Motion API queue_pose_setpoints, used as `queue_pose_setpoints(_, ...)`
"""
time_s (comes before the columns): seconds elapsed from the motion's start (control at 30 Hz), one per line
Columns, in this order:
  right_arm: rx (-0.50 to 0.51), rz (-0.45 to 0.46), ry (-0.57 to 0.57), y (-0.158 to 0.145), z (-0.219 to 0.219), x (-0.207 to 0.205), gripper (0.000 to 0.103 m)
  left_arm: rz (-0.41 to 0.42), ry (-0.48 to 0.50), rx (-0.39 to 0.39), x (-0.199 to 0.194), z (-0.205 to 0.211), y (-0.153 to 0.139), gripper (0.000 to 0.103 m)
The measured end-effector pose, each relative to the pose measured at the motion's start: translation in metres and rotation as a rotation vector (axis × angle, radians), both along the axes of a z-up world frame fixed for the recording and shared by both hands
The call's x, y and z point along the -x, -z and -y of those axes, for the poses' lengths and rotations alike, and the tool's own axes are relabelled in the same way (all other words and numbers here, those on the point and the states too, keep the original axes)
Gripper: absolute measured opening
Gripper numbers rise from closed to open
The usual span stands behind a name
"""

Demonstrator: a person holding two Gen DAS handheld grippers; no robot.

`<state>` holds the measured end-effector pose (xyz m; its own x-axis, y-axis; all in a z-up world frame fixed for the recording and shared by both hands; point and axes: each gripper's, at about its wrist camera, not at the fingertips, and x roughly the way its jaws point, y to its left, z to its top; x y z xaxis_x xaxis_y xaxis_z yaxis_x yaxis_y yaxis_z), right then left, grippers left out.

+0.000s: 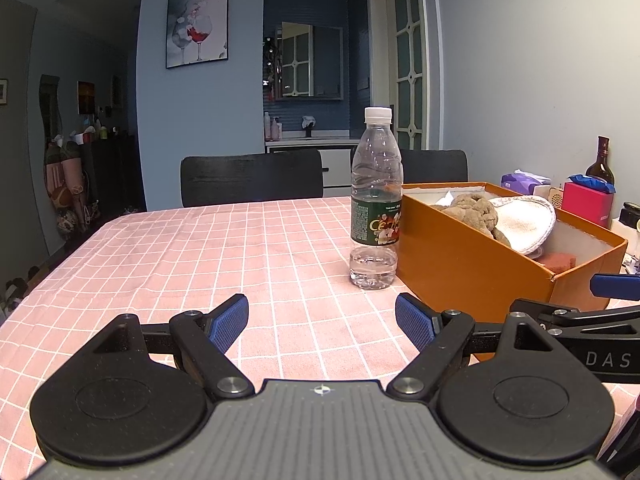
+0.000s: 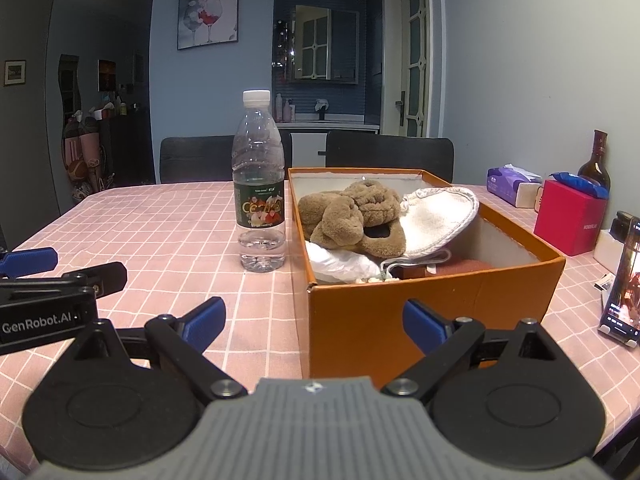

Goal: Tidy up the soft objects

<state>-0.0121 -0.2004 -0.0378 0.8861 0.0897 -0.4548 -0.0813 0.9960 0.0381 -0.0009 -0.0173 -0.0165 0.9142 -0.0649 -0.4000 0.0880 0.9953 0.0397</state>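
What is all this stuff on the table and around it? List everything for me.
Water bottle: one, clear with green label and white cap, upright beside the box.
Cardboard box: one, orange, open, on the table.
Plush toy: one, brown, inside the box.
Round cloth pad: one, white, leaning in the box.
Plastic bag: one, white, in the box's near corner.
Tablecloth: one, pink with white grid.
Tissue pack: one, purple, far right.
Red box: one, right of the orange box.
Glass bottle: one, dark, behind the red box.
Phone: one, lit screen, right edge.
Chairs: two, black, across the table.
Wine-glass picture: one, on the wall.
Left gripper: black, blue pads, open.
Right gripper: same, open, facing the box.
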Motion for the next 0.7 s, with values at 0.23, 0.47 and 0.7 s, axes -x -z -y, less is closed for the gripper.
queue_pose_setpoints(0.23, -0.002, -0.004, -0.001, 0.0021, -0.0007, 0.0004, 0.094, -0.001, 0.001, -0.001, -0.0001, 0.0005, 0.0001, 0.097)
queue_pose_setpoints(0.47, -0.004, -0.003, 0.000, 0.0032, -0.0001, 0.0006, 0.094, -0.004, 0.007, 0.001, 0.0012, 0.0017, 0.0018, 0.097)
queue_pose_setpoints(0.7, -0.004, -0.007, -0.001, 0.0043, 0.0013, 0.0001, 0.094, -0.007, 0.012, 0.001, 0.0017, 0.0017, 0.0027, 0.097)
